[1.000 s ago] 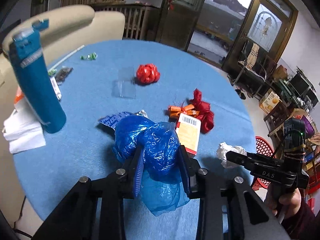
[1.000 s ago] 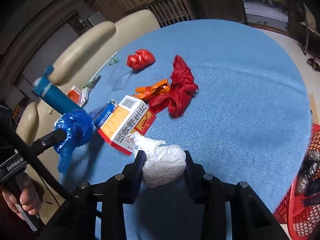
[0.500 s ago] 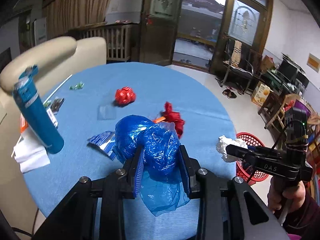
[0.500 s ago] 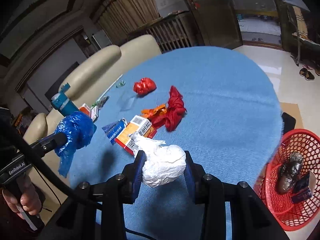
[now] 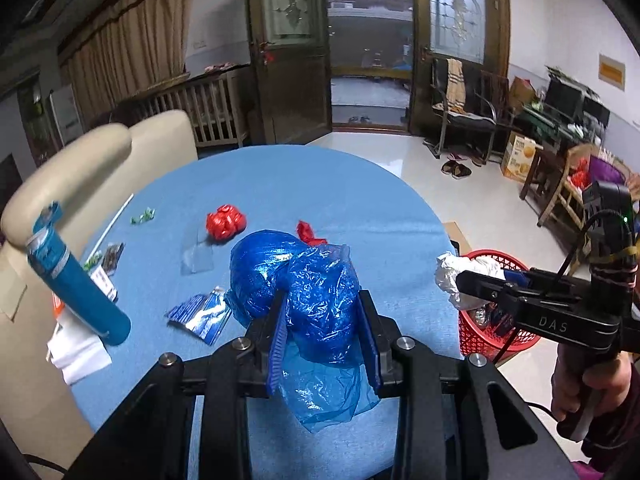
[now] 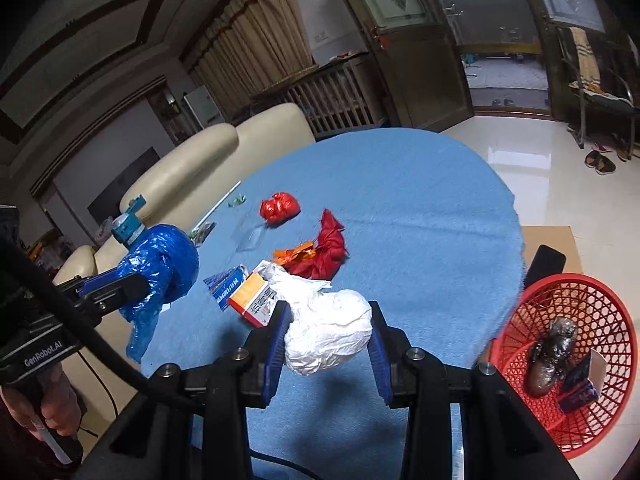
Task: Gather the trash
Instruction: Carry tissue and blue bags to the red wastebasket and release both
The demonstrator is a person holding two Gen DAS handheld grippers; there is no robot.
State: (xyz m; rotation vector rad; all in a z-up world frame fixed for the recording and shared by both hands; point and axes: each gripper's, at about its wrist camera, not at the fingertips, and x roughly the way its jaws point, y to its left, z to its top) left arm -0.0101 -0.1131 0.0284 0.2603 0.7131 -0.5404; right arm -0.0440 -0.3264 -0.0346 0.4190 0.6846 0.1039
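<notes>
left wrist: left gripper angled down over blue table, pinching blue plastic bag between its pads | right wrist: right gripper tilted down above table edge, clamping white crumpled bag; red basket on floor, lower right

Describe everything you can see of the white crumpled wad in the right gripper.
The white crumpled wad looks like thin plastic or paper, balled up and creased, with a loose twisted tail trailing up to its left. The right gripper pinches it between both blue-padded fingers, held off the blue table, with the red basket nearby.
</notes>
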